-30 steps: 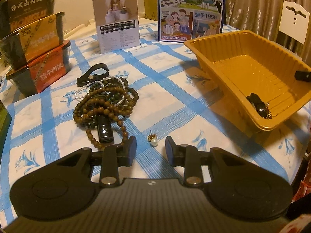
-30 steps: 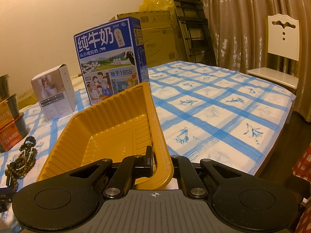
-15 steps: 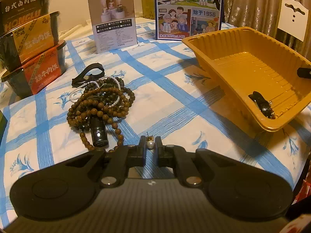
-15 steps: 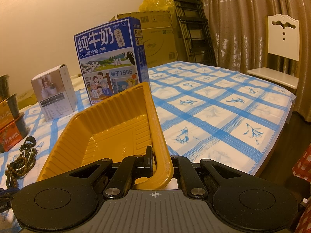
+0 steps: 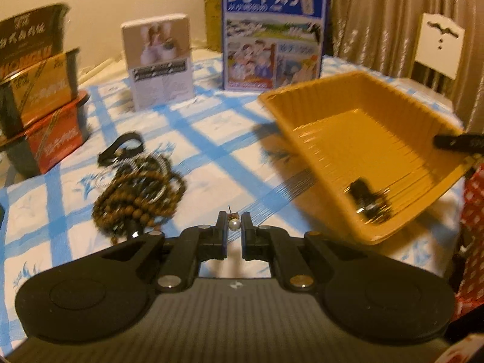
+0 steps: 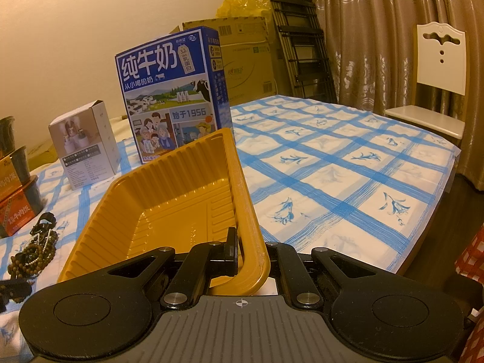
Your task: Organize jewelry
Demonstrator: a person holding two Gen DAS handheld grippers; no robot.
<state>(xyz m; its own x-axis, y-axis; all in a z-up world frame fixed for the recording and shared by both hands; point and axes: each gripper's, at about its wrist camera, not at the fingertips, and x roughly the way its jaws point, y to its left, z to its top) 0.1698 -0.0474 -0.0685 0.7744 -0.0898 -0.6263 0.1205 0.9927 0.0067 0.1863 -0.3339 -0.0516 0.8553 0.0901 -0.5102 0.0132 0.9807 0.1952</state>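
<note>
My left gripper (image 5: 233,227) is shut on a small pearl earring (image 5: 233,223) and holds it above the tablecloth, left of the yellow tray (image 5: 360,115). A dark piece of jewelry (image 5: 367,202) lies in the tray's near corner. A pile of brown bead strands (image 5: 136,193) with a pearl string and a black clip (image 5: 122,148) lies to the left. My right gripper (image 6: 251,251) is shut on the tray's near rim (image 6: 251,242) and tilts the tray (image 6: 169,193). The bead pile also shows at the left edge of the right wrist view (image 6: 33,254).
A blue milk carton (image 5: 273,30) and a small white box (image 5: 158,60) stand at the back. Stacked food tubs (image 5: 36,90) stand at the left. The blue-checked cloth (image 6: 348,166) covers the table, with a white chair (image 6: 435,75) at the far right edge.
My left gripper closed on the pearl earring and lifted it off the cloth, shifting toward the tray. The right gripper has kept its hold on the tray rim.
</note>
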